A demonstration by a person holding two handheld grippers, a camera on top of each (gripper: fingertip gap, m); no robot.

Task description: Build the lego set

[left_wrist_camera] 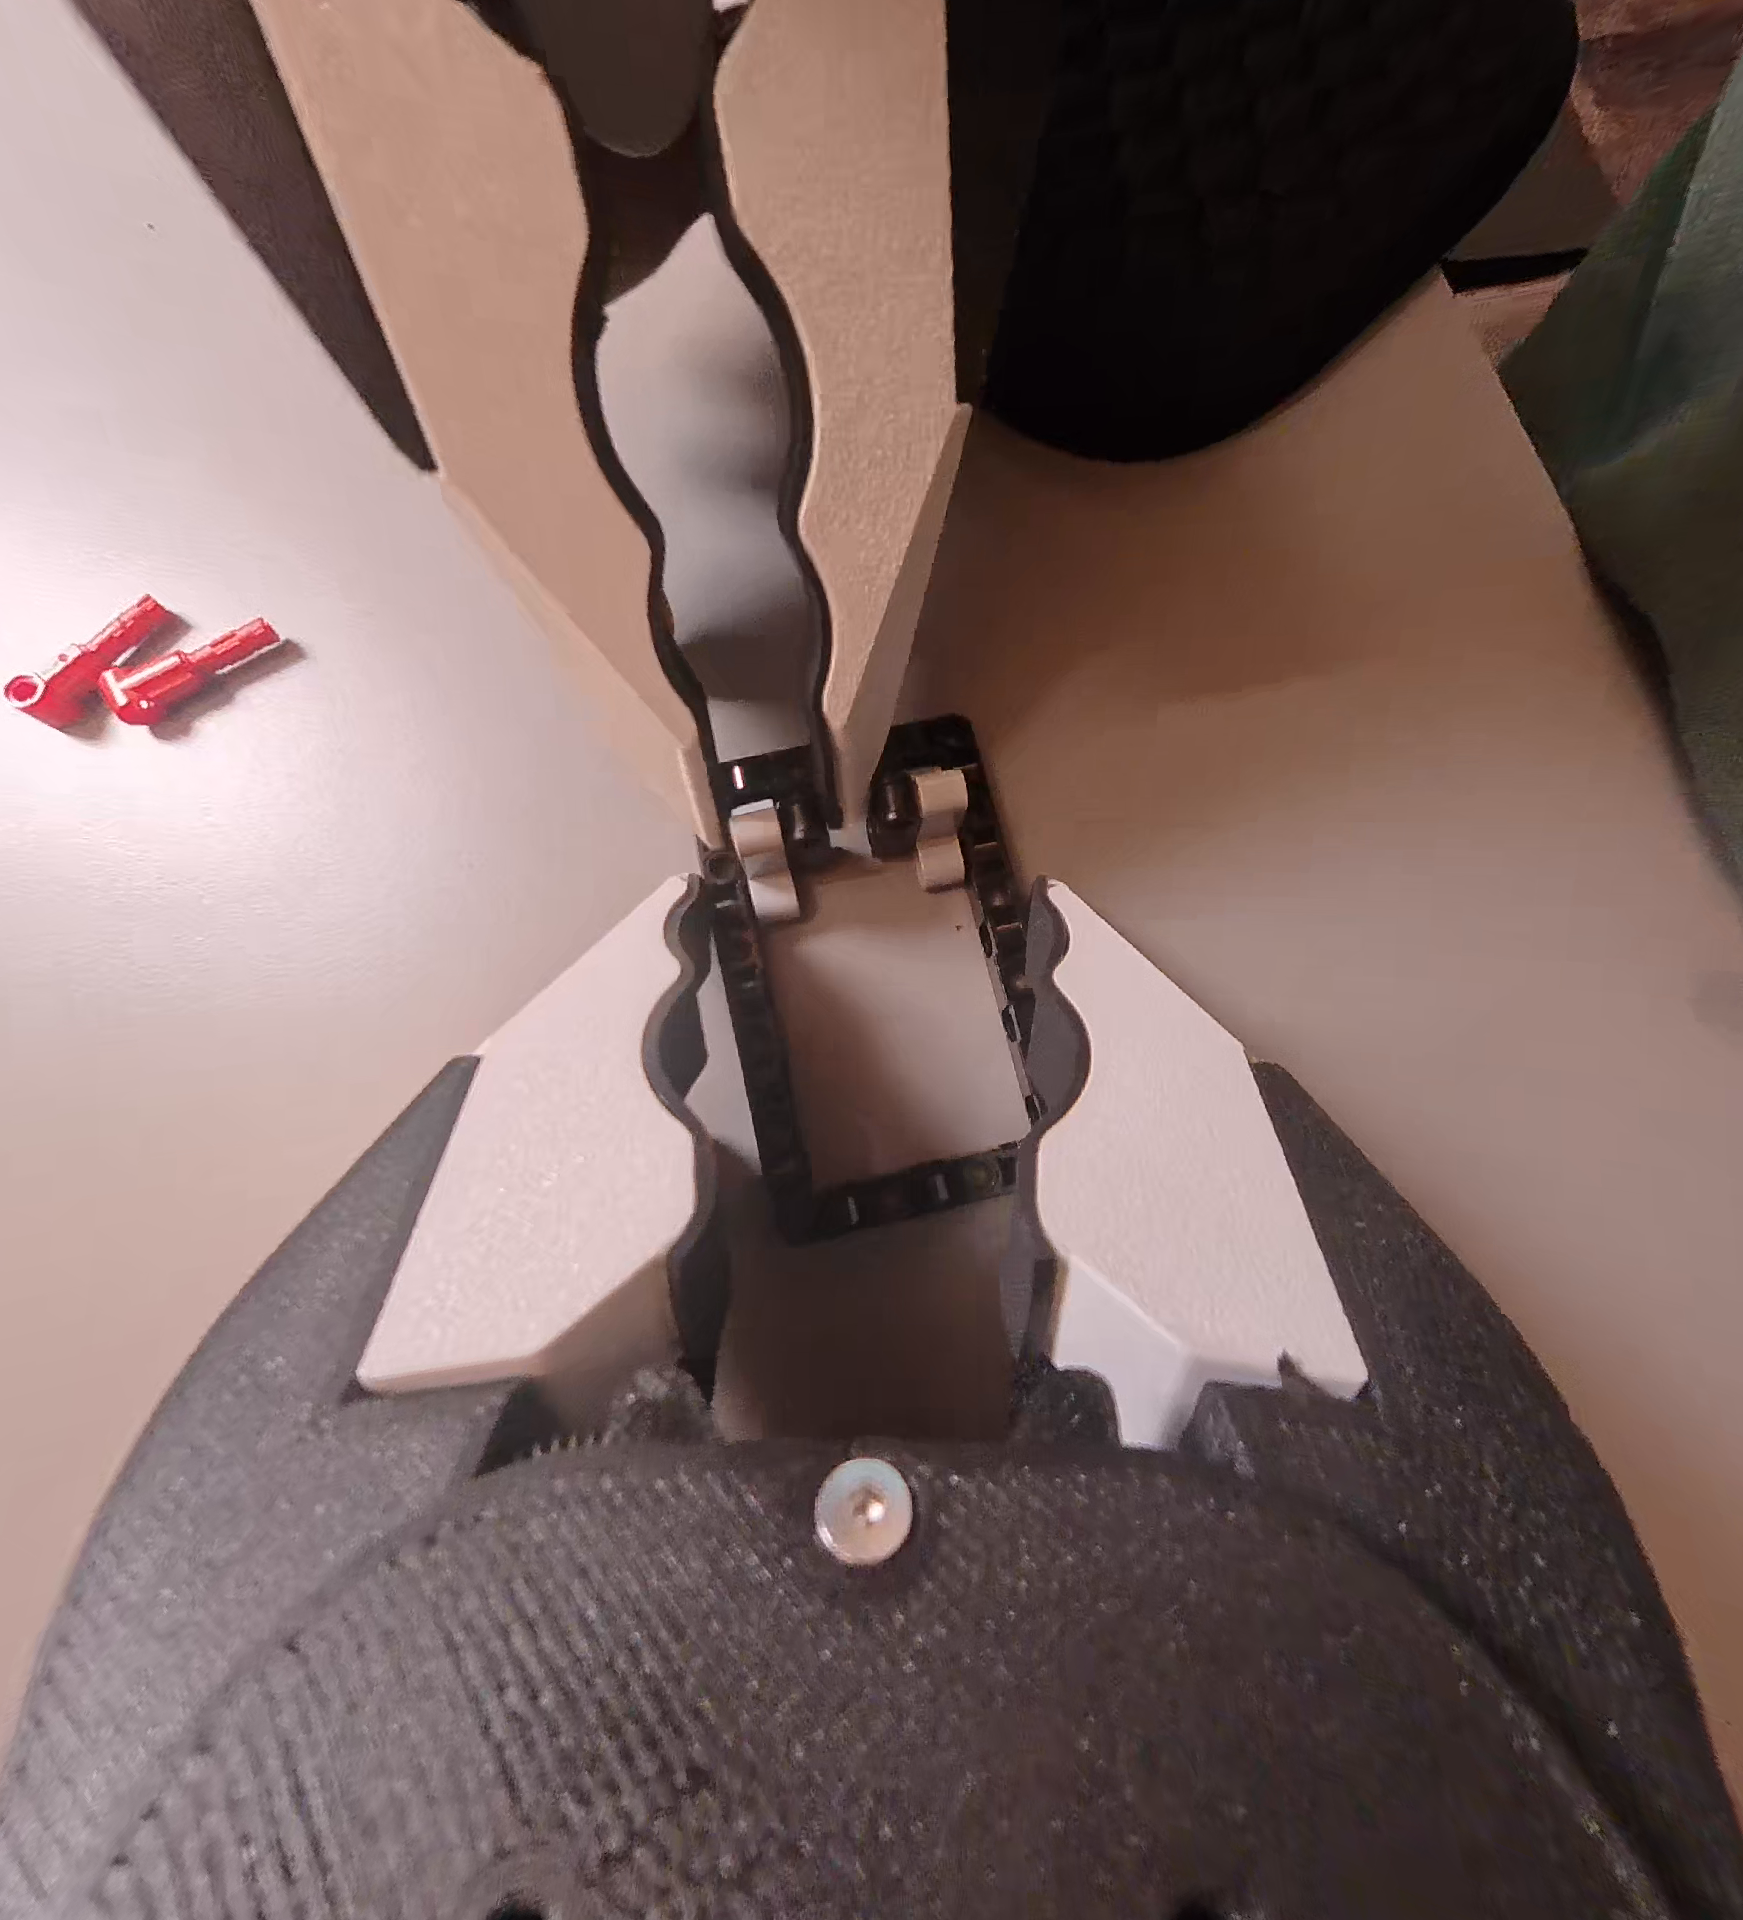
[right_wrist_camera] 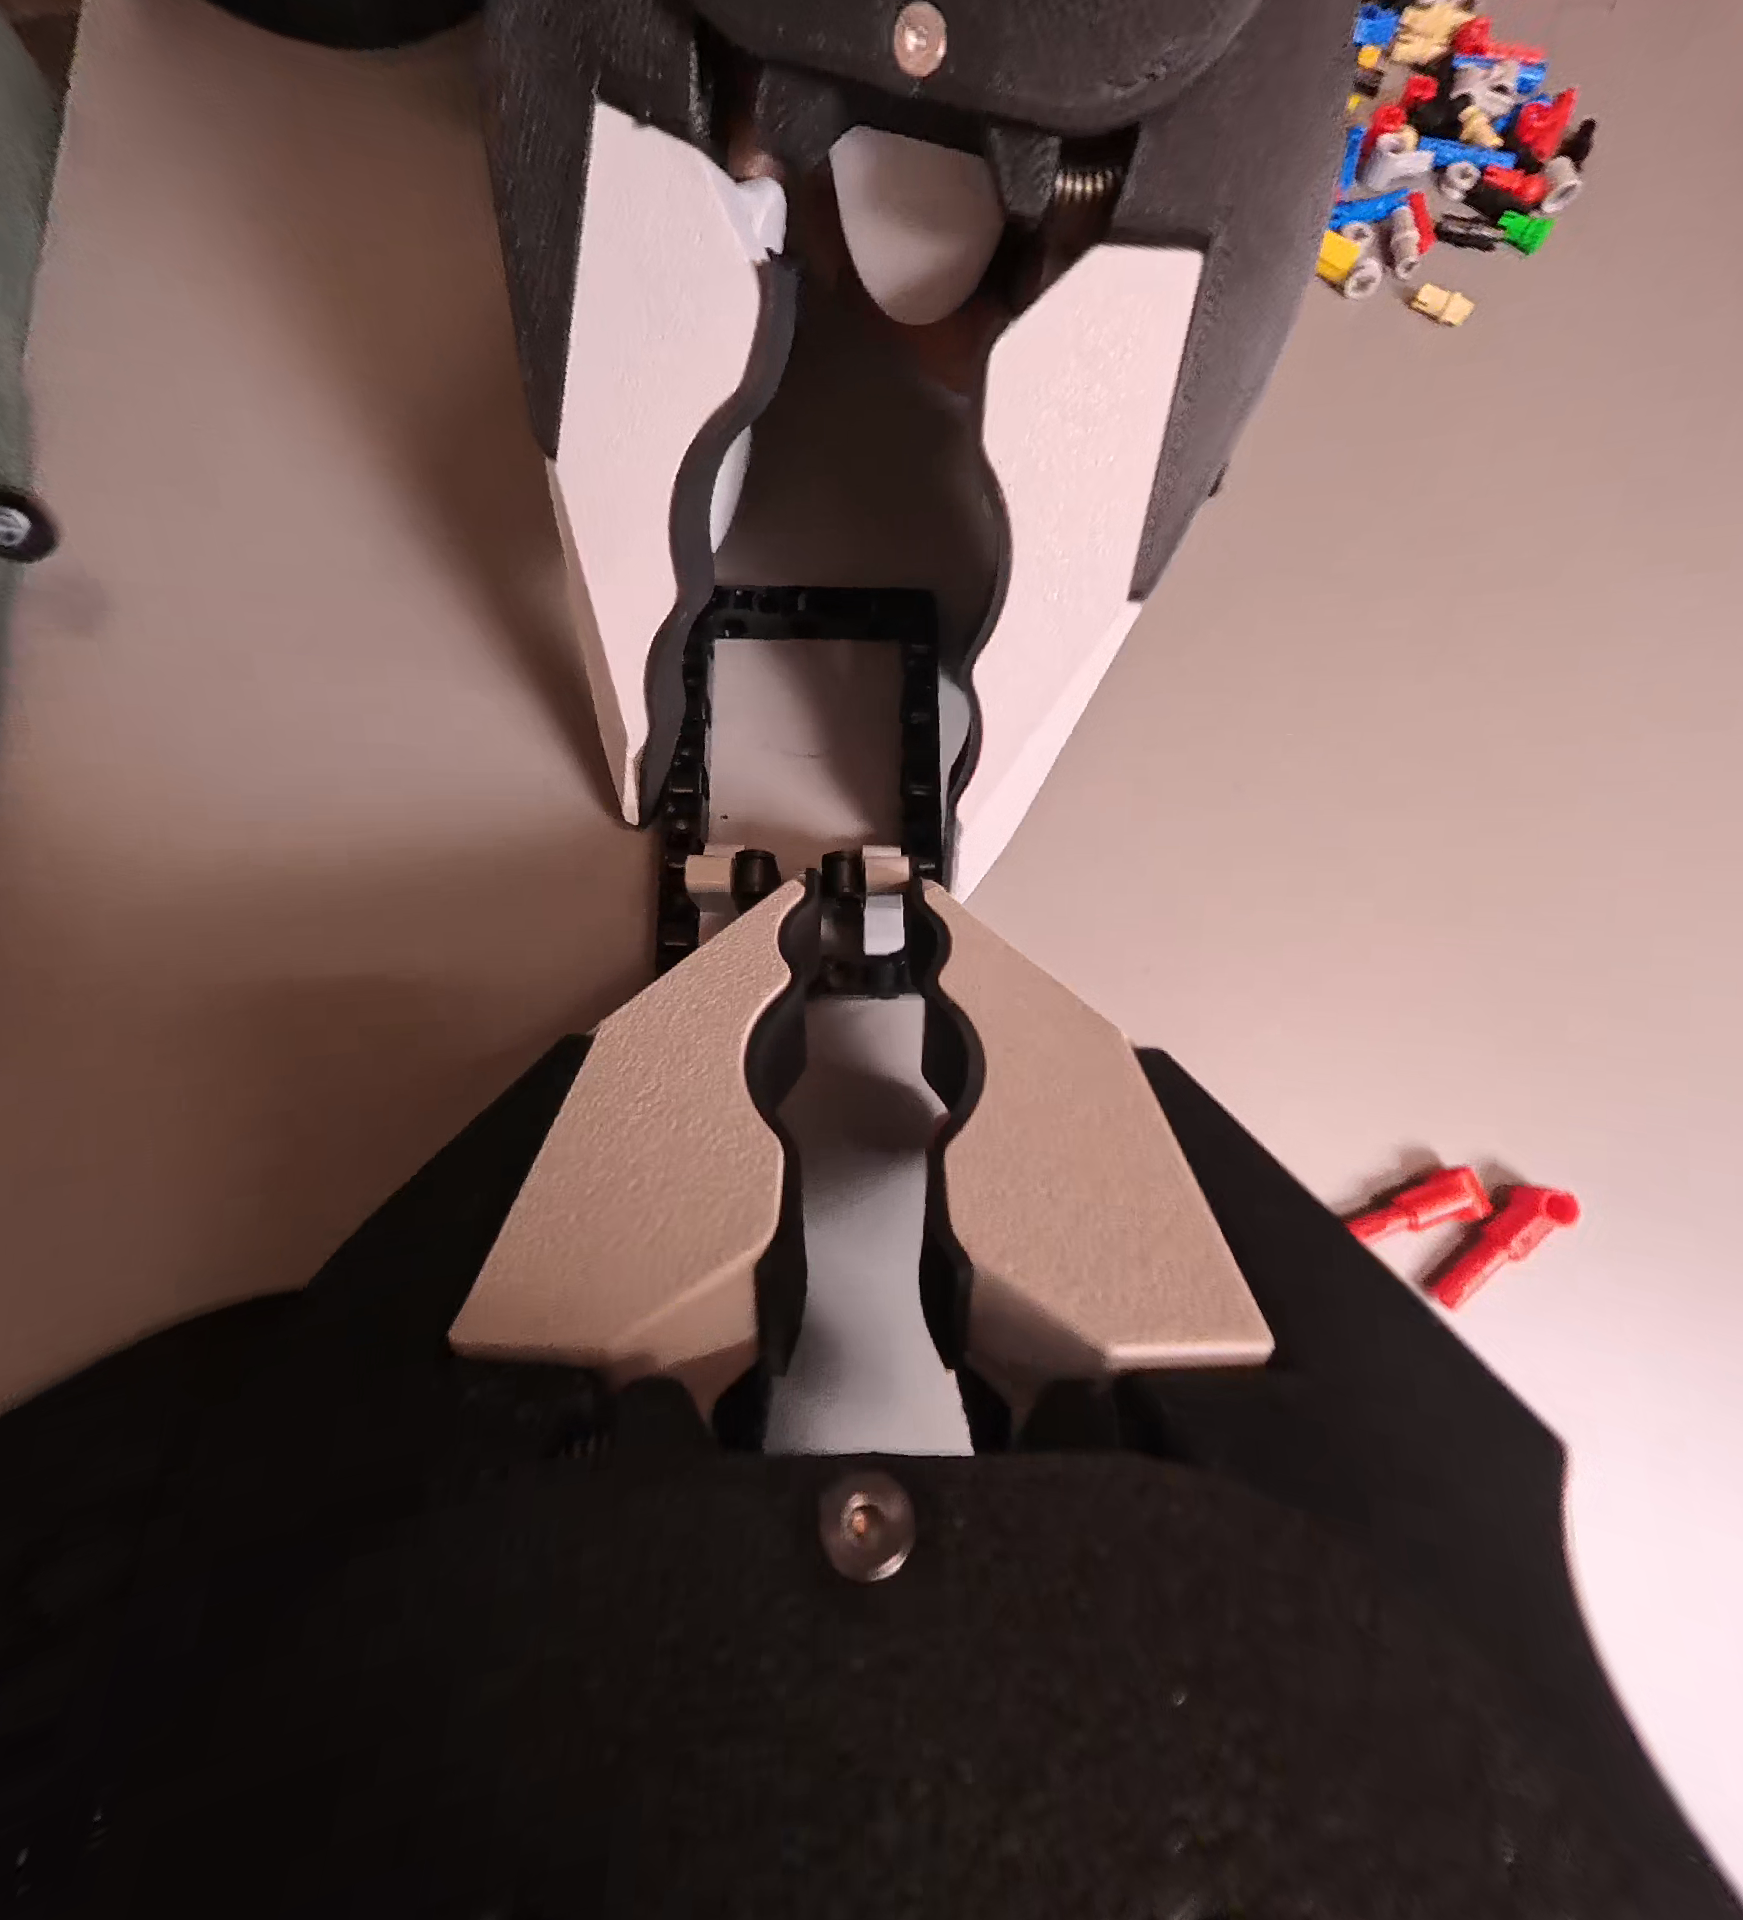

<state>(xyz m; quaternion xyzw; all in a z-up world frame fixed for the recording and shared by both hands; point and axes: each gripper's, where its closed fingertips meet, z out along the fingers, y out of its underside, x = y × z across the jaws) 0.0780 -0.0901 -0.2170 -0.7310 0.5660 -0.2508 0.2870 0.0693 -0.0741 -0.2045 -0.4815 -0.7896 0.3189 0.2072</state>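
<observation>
Pale tabletop, left gripper clamping black frame sides, right gripper pinching its far end

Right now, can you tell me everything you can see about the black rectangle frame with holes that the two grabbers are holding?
The black rectangular plastic frame with rows of holes is open in the middle, so the pale table shows through. Two small grey connector pieces with black pins sit at one short end. The left gripper clamps its long sides; the right gripper closes on the end with the connectors. It looks tilted, and I cannot tell whether it touches the table.
</observation>
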